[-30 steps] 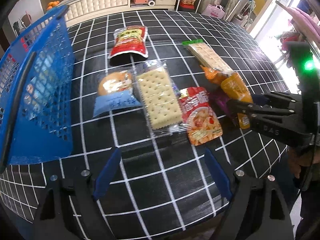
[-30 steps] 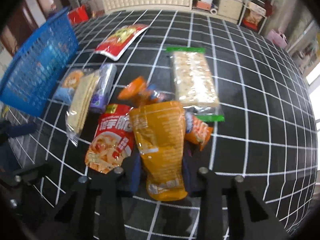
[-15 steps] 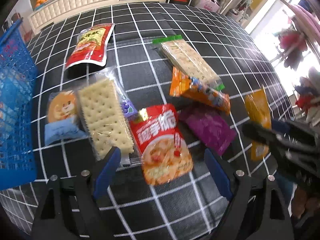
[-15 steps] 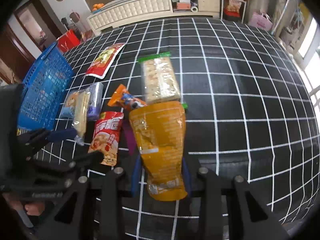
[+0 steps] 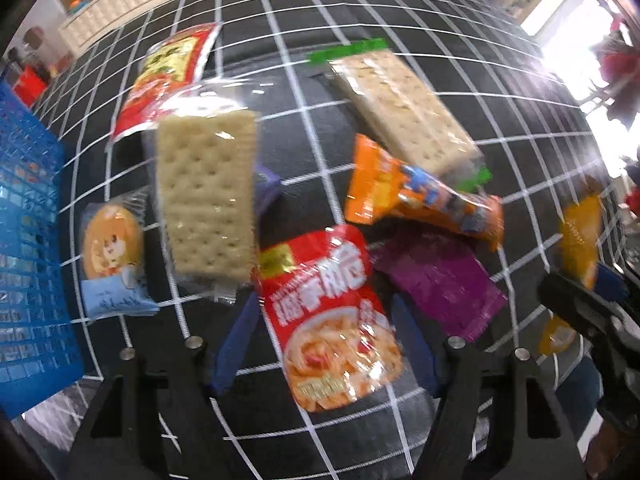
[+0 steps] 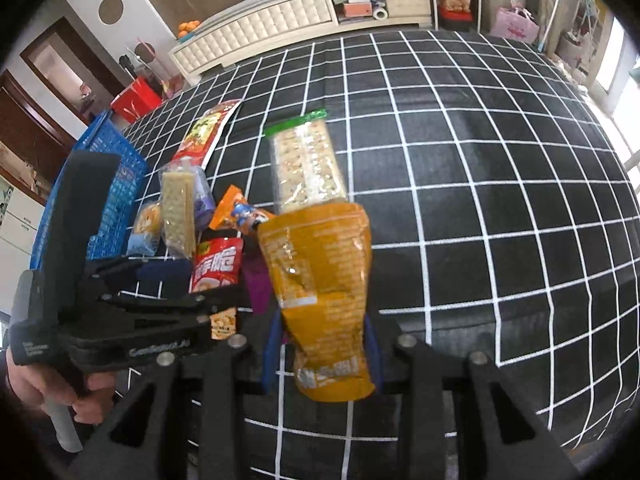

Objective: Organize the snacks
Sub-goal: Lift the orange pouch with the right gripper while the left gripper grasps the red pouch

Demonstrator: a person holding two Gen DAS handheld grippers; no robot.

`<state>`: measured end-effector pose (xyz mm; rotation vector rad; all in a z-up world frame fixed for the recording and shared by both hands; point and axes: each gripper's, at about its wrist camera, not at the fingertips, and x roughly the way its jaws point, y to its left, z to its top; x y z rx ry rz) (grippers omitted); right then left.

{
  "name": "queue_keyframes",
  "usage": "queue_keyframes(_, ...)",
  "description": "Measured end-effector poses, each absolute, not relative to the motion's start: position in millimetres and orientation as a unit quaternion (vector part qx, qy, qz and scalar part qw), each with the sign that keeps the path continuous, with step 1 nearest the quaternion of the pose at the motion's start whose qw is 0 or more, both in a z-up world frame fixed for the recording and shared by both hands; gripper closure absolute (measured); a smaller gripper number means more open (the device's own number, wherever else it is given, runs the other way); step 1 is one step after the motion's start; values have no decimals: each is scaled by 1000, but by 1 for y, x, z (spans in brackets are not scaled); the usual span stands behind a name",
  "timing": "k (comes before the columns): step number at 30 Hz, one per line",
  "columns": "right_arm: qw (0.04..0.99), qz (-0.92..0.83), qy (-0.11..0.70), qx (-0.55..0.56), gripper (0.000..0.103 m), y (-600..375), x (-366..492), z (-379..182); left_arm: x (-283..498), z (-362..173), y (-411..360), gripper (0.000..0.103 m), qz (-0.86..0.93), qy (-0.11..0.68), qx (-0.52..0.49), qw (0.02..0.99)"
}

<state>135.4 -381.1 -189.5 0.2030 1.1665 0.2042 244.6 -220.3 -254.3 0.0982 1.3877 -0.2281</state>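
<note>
One red snack pouch [image 5: 334,326] is lying flat on the black checked cloth [image 5: 520,128], directly between the blue fingers of the left gripper [image 5: 324,344]. Its long axis is running up and away along the line the gripper is pointing, tilted a little, so the jaws are straddling its narrow width. Those jaws are closing at this moment; whether the pads are touching the foil yet I cannot tell, since the lower half of the pouch is hiding them.

Just beside it, the purple packet [image 5: 438,280] is lying to one side and the clear-wrapped cracker pack [image 5: 206,196] to the other, its corner touching the pouch. The blue basket [image 5: 28,240] is standing well off at the cloth's left edge.

The right gripper [image 6: 322,350] is clamped narrowly on an orange bag [image 6: 320,280], holding it off the cloth, so the left hand is judged both nearer and free for the red pouch.
</note>
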Motion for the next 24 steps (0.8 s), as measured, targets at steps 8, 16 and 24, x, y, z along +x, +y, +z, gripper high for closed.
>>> queue_keyframes(8,823,96,549,108,63,-390,134,-191,246,-258,-248,36,-121,642,95,751)
queue_keyframes(16,823,95,547,116,63,-394,132,-188,239,-257,-251,37,-124,633,91,759)
queue_keyframes(24,823,95,548,116,63,-393,131,-187,210,-258,-257,35,-125,618,86,771)
